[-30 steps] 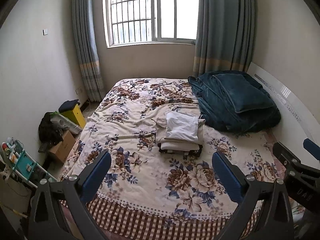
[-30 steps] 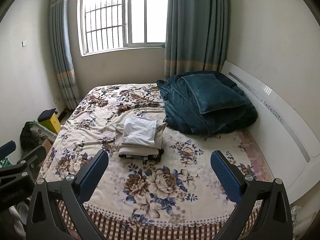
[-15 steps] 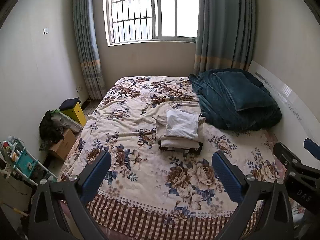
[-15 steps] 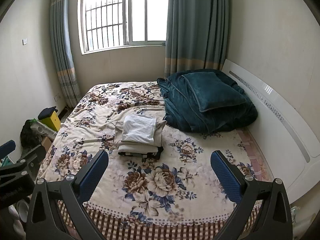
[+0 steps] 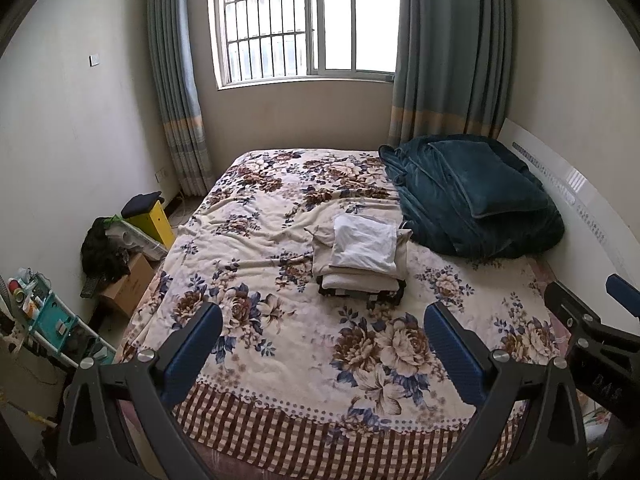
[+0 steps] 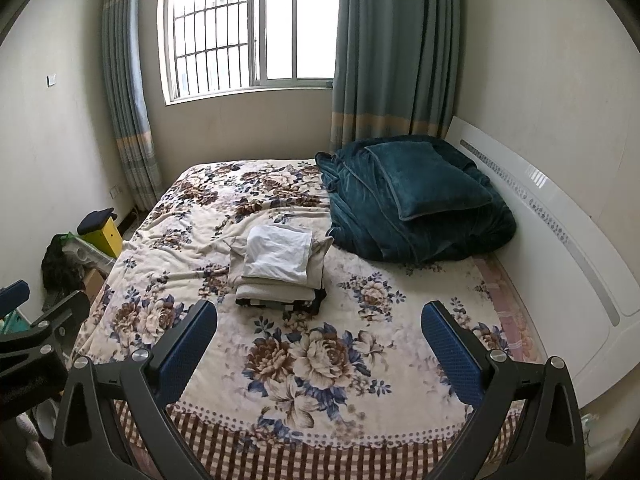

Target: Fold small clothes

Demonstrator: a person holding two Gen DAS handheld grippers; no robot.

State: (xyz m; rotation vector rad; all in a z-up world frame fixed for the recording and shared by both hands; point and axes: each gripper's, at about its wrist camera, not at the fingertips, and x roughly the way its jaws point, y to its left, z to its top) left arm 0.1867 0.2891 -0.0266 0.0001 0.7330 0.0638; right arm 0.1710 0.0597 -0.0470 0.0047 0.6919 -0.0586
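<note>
A stack of folded small clothes (image 5: 362, 260) lies in the middle of the floral bedspread (image 5: 280, 332): white piece on top, beige ones under it, a dark one at the bottom. It also shows in the right wrist view (image 6: 280, 264). My left gripper (image 5: 322, 340) is open and empty, held back over the foot of the bed, well short of the stack. My right gripper (image 6: 318, 338) is also open and empty, at the same distance. Each gripper shows at the edge of the other's view, the right one (image 5: 600, 332) and the left one (image 6: 36, 332).
A bundled dark teal blanket (image 5: 468, 200) lies at the far right by the white headboard (image 6: 560, 232). On the floor to the left stand a yellow box (image 5: 154, 220), a cardboard box (image 5: 128, 284), a black bag and a teal shelf rack (image 5: 48, 316). Window and curtains behind.
Both grippers have drawn back and tilted up a little, so the bed and stack sit lower and smaller in view. Both stay open.
</note>
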